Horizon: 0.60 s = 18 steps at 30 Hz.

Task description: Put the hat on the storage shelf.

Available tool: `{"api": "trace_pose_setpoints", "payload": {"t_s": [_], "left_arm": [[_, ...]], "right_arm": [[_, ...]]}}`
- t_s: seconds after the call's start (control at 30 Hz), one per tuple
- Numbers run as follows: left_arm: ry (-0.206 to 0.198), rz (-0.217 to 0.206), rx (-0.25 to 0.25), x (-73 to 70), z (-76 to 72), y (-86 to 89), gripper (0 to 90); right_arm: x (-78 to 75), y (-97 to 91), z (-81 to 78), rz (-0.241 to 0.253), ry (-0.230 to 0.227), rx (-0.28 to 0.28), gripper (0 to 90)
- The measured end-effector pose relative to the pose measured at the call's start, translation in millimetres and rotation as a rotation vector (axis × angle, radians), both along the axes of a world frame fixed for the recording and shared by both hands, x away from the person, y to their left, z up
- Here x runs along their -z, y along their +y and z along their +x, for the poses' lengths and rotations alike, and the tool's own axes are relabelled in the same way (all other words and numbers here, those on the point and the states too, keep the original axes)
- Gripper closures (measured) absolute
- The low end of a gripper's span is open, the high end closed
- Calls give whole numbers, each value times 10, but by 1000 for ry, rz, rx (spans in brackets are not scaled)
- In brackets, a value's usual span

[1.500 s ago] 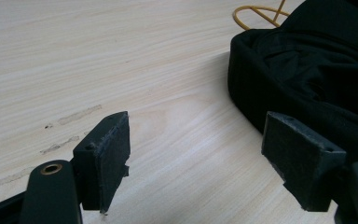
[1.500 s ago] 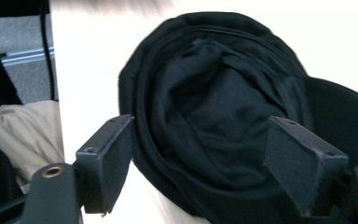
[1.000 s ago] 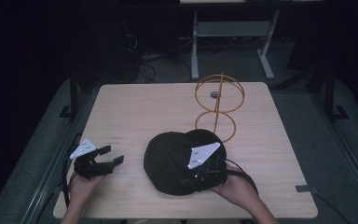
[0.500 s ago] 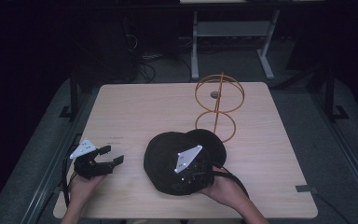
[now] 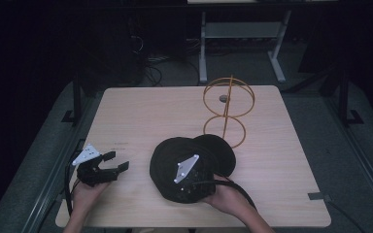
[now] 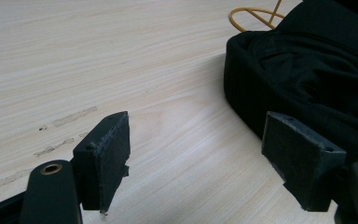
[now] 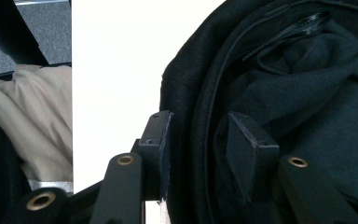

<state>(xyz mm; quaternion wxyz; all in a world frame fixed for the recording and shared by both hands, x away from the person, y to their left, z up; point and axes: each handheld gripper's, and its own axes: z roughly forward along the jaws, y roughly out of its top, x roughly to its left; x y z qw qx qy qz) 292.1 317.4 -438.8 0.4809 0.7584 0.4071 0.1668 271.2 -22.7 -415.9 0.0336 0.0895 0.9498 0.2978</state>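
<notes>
Cap point(image 5: 175, 162), black and upside down, lies on the near middle of the table point(image 5: 141, 111), its brim partly behind the crown; right gripper point(image 7: 200, 154) straddles the rim, one jaw outside, one inside; its jaws have just been closing, and whether the pads press the cloth yet is hard to tell; left gripper point(image 5: 111, 167) rests well apart, jaws wide, empty; wire stand point(image 5: 228, 111) just beyond the cap

Bare table point(image 5: 136, 111) lies open left; wire stand point(image 5: 227, 110) crowds the cap point(image 5: 187, 167) behind.
</notes>
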Motion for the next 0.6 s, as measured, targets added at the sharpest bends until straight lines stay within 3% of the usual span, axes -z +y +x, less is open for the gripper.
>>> {"api": "trace_pose_setpoints", "payload": {"t_s": [0.43, 0.6], "left_arm": [[-4, 6, 4, -5, -4, -15, 234], [-10, 12, 7, -1, -7, -26, 235]], "right_arm": [[176, 106, -14, -33, 5, -18, 708], [147, 79, -10, -21, -2, -15, 768]]}}
